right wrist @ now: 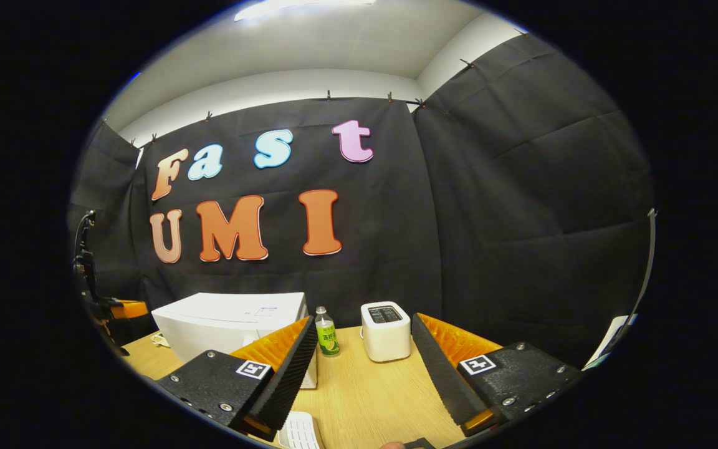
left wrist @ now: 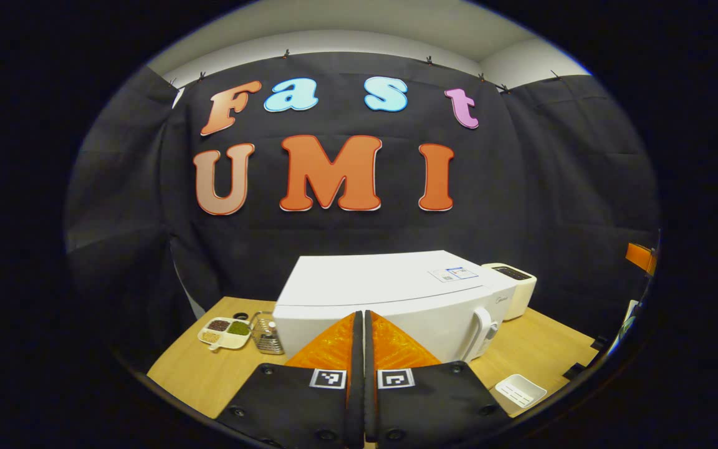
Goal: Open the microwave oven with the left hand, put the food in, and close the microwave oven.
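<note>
The white microwave [left wrist: 390, 290] stands on the wooden table [left wrist: 197, 374] with its door closed; its white handle [left wrist: 482, 330] is on the right side of the front. My left gripper [left wrist: 360, 319] is shut with nothing between its orange fingers, its tips just in front of the microwave's front face. A small divided dish of food [left wrist: 225, 330] lies on the table left of the microwave. In the right gripper view my right gripper [right wrist: 364, 321] is open and empty above the table, and the microwave [right wrist: 228, 321] sits behind its left finger [right wrist: 284, 368].
A white toaster [right wrist: 385, 330] stands right of the microwave, with a small green-labelled bottle [right wrist: 326, 333] between them. A metal mesh holder [left wrist: 265, 333] sits beside the food dish. A small white ribbed tray [left wrist: 520, 390] lies near the table's front right.
</note>
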The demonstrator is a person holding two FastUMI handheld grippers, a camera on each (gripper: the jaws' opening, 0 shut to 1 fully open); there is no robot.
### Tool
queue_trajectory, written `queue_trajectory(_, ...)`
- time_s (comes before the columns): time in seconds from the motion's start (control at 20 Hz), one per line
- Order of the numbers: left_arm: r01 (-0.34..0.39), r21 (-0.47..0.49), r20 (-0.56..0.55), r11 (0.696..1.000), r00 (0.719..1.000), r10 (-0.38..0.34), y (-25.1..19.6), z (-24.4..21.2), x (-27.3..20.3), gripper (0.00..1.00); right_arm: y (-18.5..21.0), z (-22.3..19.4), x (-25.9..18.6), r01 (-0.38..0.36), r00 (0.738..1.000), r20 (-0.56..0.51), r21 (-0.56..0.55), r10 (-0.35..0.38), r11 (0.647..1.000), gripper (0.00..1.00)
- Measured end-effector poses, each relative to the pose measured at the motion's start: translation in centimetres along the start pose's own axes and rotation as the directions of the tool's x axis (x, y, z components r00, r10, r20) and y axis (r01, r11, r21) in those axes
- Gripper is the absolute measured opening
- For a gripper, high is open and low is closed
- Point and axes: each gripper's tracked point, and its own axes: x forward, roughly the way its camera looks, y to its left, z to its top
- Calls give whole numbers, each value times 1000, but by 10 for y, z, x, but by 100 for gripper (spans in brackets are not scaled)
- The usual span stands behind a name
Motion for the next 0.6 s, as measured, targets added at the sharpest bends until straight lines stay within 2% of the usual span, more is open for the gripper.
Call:
queue_trajectory(0.05,-11,0,2,1000,1000,11,13,6,-11,2,5,1,0,-3,1000,-7,2,4,1000,94)
queue_trajectory(0.1,-29,2,4,1000,1000,29,29,12,-21,5,11,7,1,-9,1000,-7,11,9,1000,94)
queue_trajectory(0.3,-110,7,40,994,993,110,86,40,-66,5,32,24,1,-38,999,6,-9,38,999,95)
queue_trajectory(0.35,-121,5,44,993,992,121,95,40,-75,8,36,27,1,-40,999,8,-18,40,999,95)
queue_trajectory(0.4,-128,7,47,992,991,127,103,46,-84,34,41,31,2,-50,999,13,-22,50,999,95)
queue_trajectory(0.5,-139,11,65,990,988,138,113,53,-103,33,52,36,1,-69,997,20,-18,70,997,95)
queue_trajectory(0.55,-144,18,79,989,987,142,115,57,-110,48,57,36,3,-75,997,23,-18,76,997,95)
queue_trajectory(0.6,-156,26,91,987,984,153,116,60,-117,48,61,33,4,-81,996,20,-20,81,997,94)
